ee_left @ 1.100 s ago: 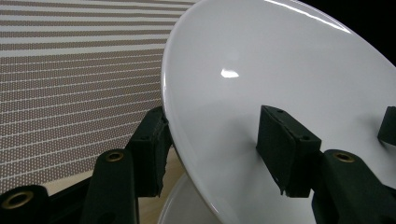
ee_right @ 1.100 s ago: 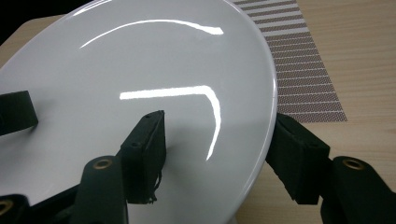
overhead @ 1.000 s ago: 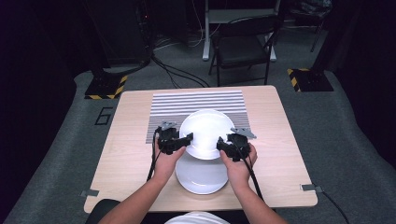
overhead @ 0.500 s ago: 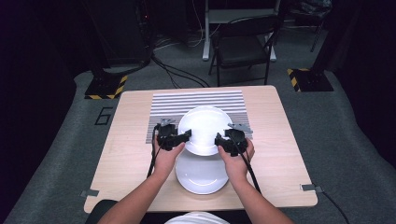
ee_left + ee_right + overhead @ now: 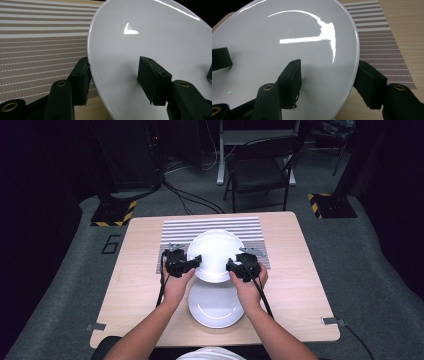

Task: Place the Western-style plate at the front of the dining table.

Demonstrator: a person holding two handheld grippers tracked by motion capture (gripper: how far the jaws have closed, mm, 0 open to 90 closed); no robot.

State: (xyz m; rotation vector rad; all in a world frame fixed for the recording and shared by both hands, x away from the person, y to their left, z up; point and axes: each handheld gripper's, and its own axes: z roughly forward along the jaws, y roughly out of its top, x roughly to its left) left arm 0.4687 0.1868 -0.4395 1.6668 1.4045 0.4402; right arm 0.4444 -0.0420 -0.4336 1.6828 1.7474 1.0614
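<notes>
I hold a white plate (image 5: 216, 252) by two opposite points of its rim, lifted and tilted above the striped mat (image 5: 252, 227). My left gripper (image 5: 192, 264) is shut on the plate's left rim, one jaw over the plate (image 5: 155, 37) and one under it, as the left gripper (image 5: 116, 75) view shows. My right gripper (image 5: 234, 266) is shut on the right rim of the plate (image 5: 287, 30), and the right gripper (image 5: 330, 77) straddles that edge. A second white plate (image 5: 216, 307) lies flat on the table between my forearms.
The wooden table (image 5: 295, 270) has bare room left and right of the mat. A dark chair (image 5: 260, 170) stands behind the table's far edge, with cables on the grey floor. Cables trail from both grippers toward the near edge.
Both grippers have carried the held plate a little away from me, farther over the striped mat. The lower plate has stayed put.
</notes>
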